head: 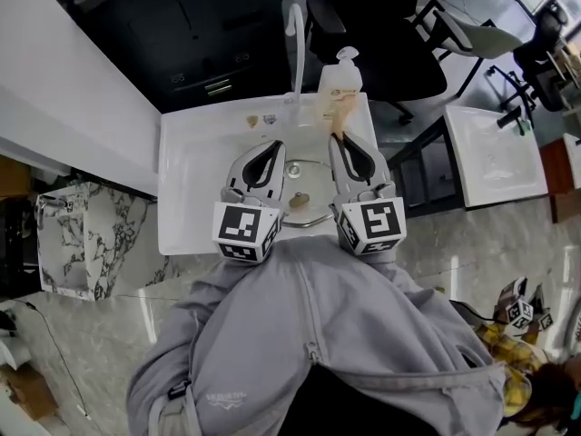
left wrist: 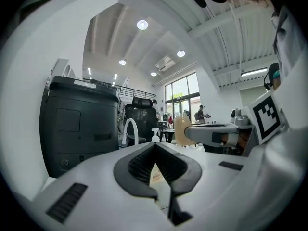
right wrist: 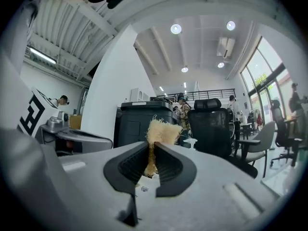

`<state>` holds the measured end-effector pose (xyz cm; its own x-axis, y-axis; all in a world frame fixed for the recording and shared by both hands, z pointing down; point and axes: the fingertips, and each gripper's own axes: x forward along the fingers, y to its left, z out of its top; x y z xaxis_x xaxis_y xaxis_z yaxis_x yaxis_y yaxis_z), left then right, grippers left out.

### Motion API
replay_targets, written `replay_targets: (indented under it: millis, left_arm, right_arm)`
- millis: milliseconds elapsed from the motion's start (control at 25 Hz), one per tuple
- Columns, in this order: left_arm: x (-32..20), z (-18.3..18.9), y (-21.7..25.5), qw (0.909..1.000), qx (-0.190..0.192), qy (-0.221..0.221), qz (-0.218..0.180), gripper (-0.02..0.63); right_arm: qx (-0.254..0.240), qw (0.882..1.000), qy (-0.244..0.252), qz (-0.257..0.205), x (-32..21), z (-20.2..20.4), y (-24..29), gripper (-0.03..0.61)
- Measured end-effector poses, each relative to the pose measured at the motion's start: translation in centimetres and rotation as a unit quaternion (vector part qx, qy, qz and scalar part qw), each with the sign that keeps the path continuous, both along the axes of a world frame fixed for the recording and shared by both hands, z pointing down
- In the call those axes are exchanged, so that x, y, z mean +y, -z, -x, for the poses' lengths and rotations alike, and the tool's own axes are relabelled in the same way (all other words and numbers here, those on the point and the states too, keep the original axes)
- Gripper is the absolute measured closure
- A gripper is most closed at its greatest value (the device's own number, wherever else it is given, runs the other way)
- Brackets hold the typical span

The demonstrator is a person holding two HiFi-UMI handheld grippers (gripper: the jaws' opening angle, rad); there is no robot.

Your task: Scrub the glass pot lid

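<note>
you hold both grippers close to your chest. your left gripper [left wrist: 155,147] is closed on nothing; your right gripper [right wrist: 150,150] pinches a tan scrubber [right wrist: 161,131]. below, between them, the glass lid [head: 309,178] lies in the white sink [head: 195,153], with the faucet [head: 295,34] beyond.

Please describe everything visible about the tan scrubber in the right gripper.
The scrubber is a pale tan, coarse, fibrous pad with frayed edges, loofah-like. The right gripper is shut on one end, so the wider end sticks out beyond the fingertips. It is held in the air; only the gripper touches it.
</note>
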<state>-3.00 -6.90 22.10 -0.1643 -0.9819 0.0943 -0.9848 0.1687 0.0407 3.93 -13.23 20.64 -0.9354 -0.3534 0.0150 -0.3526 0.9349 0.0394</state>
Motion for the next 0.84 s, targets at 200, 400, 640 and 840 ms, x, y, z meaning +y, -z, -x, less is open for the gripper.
replay_targets:
  millis: [200,400,640,840]
  left_arm:
    - [-0.6,0.1,0.5,0.9998,-0.013,0.011,-0.007,0.607]
    - [-0.8,-0.7,0.3,0.9998,-0.006,0.017,-0.009,0.607]
    - [-0.9,-1.8,-0.3,0.9996,-0.011,0.025,-0.011,0.607]
    - [-0.9,-2.3,-0.9,0.9995,-0.008,0.027,-0.011,0.607]
  right_arm:
    - [-0.008,1.000,0.000,-0.004,-0.6,-0.8,0.4,0.543]
    - [-0.006,1.000,0.004,-0.003,-0.9,-1.4,0.0,0.543]
    - [-0.007,1.000,0.017,-0.007,-1.0,-2.1,-0.5,0.543]
    - [-0.010,1.000,0.023,-0.006,-0.9,-2.2,-0.8,0.543]
